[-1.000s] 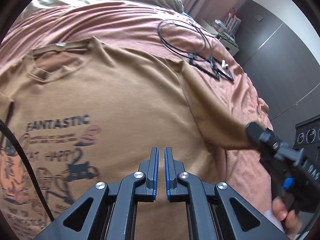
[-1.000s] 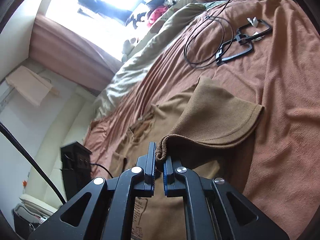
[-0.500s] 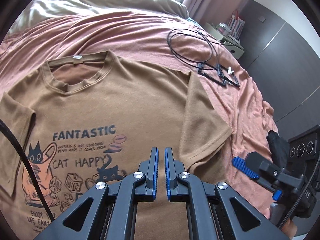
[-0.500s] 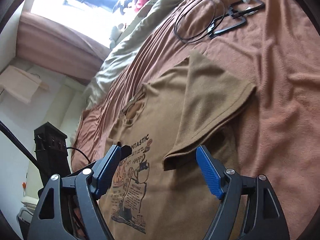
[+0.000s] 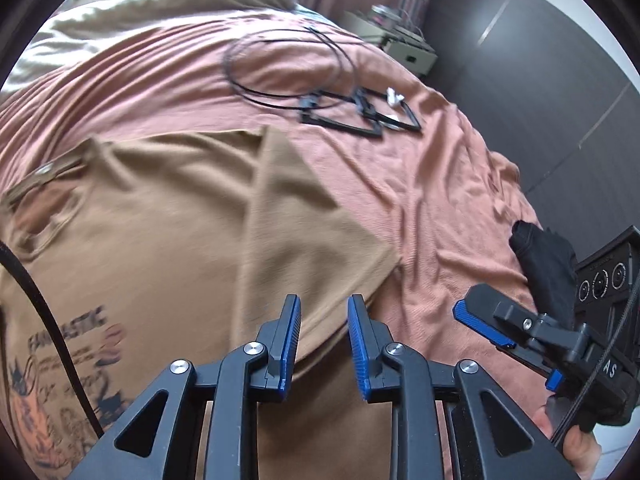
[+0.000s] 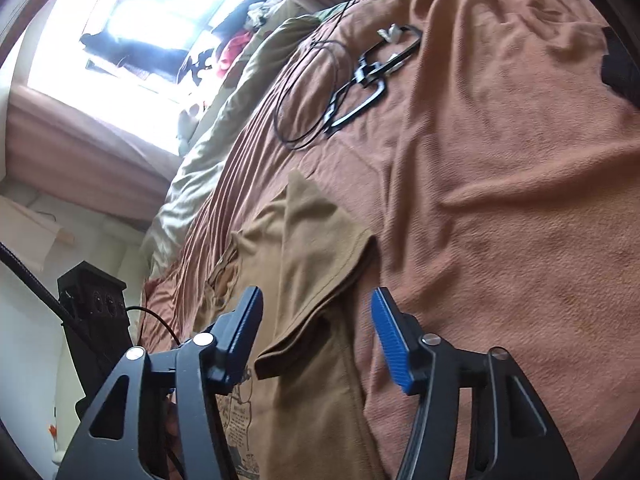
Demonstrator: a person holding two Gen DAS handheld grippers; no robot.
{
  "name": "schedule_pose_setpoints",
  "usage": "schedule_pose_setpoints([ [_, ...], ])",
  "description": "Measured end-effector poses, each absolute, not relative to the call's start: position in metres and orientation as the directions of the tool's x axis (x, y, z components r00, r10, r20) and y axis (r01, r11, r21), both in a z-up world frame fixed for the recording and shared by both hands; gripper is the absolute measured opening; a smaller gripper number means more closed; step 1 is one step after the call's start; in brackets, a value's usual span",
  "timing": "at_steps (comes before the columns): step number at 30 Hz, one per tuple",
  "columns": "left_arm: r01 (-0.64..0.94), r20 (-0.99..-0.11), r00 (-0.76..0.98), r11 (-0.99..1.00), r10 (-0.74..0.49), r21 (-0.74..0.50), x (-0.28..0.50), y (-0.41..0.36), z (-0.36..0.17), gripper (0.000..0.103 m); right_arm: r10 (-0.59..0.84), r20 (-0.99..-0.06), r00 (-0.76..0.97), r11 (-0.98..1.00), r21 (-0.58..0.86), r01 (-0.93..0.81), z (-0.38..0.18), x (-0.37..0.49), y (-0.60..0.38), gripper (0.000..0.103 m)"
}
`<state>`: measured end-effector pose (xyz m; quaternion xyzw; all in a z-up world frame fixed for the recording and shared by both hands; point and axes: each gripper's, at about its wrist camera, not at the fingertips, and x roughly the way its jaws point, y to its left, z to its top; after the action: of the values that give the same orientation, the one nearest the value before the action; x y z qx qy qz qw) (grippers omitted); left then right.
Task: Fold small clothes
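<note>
A tan T-shirt (image 5: pixel 168 232) with a printed cat design lies front up on the pink bedspread (image 5: pixel 432 200). Its right sleeve (image 5: pixel 312 236) is folded in over the body; it also shows in the right wrist view (image 6: pixel 316 248). My left gripper (image 5: pixel 323 312) is open and empty, just above the shirt's side below the sleeve. My right gripper (image 6: pixel 316 312) is wide open and empty, hovering over the sleeve's hem; it shows at the right of the left wrist view (image 5: pixel 484 328).
A black cable loop with black frames (image 5: pixel 340 108) lies on the bedspread beyond the shirt. A black cloth (image 5: pixel 544 264) sits at the bed's right edge by a black device (image 5: pixel 604 280). An olive duvet (image 5: pixel 160 4) lies at the head.
My right gripper let go of the sleeve, opened wide and drew back. My left gripper opened from nearly shut and moved right toward the shirt's side.
</note>
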<state>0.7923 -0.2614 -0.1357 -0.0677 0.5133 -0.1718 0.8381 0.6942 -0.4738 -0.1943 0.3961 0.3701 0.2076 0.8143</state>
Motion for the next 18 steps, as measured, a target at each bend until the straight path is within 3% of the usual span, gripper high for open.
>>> schedule_pose_setpoints([
  [18, 0.3, -0.875, 0.336, 0.921, -0.347, -0.25, 0.841, -0.336, -0.179, 0.027, 0.612, -0.429, 0.665, 0.57, 0.821, 0.004, -0.199, 0.68, -0.5, 0.052],
])
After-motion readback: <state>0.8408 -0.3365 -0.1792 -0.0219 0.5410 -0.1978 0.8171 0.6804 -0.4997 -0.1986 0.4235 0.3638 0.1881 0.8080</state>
